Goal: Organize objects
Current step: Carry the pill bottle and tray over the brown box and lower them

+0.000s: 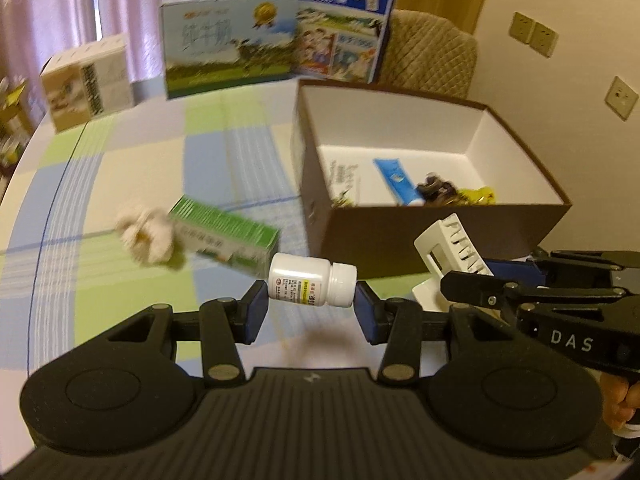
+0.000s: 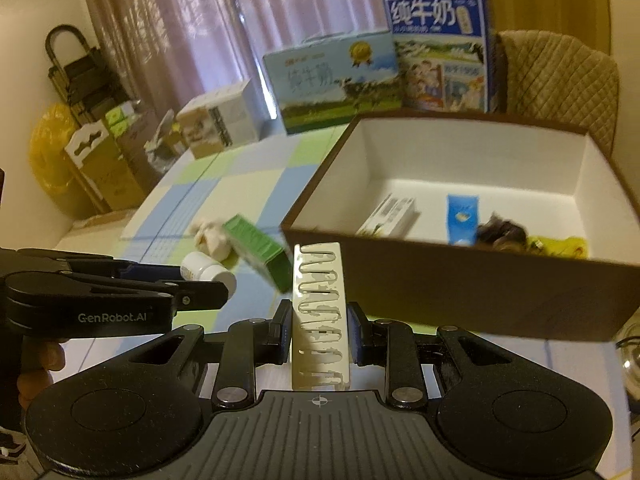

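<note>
Left wrist: left gripper (image 1: 309, 307) clamps bottle (image 1: 312, 283) end to end, aloft | right gripper (image 2: 319, 330) clamps comb (image 2: 320, 316) upright | step: carrying both | box (image 1: 436, 240) ahead-right | next: clear rim, release inside.

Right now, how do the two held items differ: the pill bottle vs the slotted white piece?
The pill bottle is a round, labelled container; the slotted white plastic piece is flat and unlabelled. The bottle lies sideways, gripped end to end by the left gripper; the piece stands upright in the right gripper. Both are white, lifted and near the brown box.
</note>
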Tool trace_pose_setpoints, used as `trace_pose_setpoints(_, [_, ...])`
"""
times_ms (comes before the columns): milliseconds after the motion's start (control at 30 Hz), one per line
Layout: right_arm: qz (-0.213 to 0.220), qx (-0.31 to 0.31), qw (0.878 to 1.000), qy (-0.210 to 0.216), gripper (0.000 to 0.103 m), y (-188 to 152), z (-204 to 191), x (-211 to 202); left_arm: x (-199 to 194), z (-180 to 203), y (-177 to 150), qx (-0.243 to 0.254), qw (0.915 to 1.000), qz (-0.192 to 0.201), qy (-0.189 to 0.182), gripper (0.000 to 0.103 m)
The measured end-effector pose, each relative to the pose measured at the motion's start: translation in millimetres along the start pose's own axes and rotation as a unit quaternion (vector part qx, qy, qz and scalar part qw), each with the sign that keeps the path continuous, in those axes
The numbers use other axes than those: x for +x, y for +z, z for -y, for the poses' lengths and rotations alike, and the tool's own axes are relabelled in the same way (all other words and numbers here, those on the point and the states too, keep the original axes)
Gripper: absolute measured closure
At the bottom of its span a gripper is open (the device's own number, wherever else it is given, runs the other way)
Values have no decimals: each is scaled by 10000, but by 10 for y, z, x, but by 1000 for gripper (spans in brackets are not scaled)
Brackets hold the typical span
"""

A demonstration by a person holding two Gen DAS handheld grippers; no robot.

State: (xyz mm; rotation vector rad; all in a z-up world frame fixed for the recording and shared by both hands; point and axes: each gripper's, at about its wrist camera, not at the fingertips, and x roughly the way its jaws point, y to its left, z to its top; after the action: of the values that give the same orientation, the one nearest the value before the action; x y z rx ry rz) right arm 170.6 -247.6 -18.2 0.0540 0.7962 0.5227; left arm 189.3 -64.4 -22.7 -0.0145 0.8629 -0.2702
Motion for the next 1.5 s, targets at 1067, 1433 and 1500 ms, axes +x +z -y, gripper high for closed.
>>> trace_pose_setpoints(1067, [313, 1116, 9860, -1200, 78, 847, 1687, 168, 1390, 934, 1269, 828, 9962, -241, -138, 61])
trace_pose_setpoints(1433, [104, 1363, 9827, -1252, 78, 866, 1876, 327, 1841, 1007, 1299, 990, 9928, -679, 31, 61])
trace_pose_setpoints(1500, [91, 1404, 9822, -1247, 78, 871, 1893, 341, 1878, 1022, 1297, 1006, 9923, -722, 12, 61])
